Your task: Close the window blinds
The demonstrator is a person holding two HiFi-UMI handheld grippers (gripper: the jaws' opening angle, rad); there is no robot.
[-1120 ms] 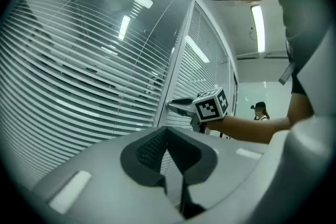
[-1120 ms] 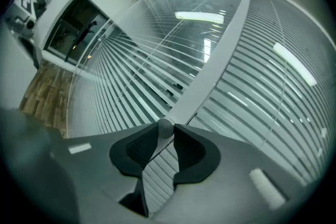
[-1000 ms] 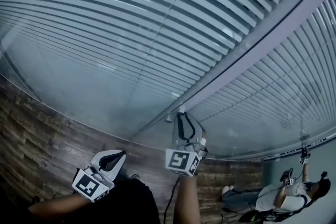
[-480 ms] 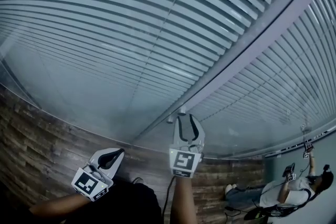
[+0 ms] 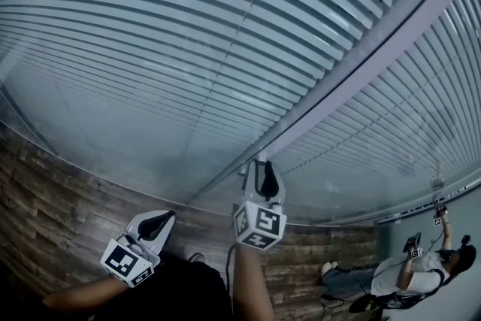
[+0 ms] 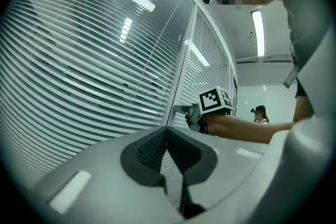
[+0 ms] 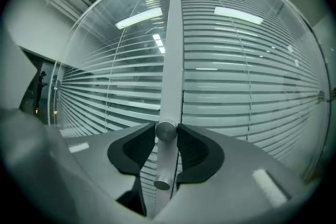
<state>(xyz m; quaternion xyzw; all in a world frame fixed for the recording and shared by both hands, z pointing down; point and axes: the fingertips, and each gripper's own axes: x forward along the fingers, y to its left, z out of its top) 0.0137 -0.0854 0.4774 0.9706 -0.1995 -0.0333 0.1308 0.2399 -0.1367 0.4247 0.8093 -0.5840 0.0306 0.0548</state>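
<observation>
The window blinds (image 5: 150, 49) hang behind glass, their slats (image 7: 247, 86) level, on both sides of a pale mullion (image 5: 361, 64). A short metal knob (image 7: 166, 131) sticks out of the mullion (image 7: 172, 60). My right gripper (image 5: 261, 175) reaches up to it, and its pads (image 7: 184, 144) sit against both sides of the knob with no gap showing. These jaws have just been opening, with the knob still between them. My left gripper (image 5: 158, 222) hangs lower left, away from the glass, shut with nothing in it (image 6: 173, 186). The left gripper view also shows the right gripper (image 6: 191, 115) at the mullion.
Wood-plank surface (image 5: 45, 207) runs below the glass. A person (image 5: 421, 274) sits at the lower right. A second metal stub (image 7: 161, 182) sits just below the knob. Ceiling light strips reflect in the glass (image 7: 136, 18).
My right gripper has rolled about its own axis at the knob, so its marker cube now faces differently. It has stayed in place. My left gripper has barely moved.
</observation>
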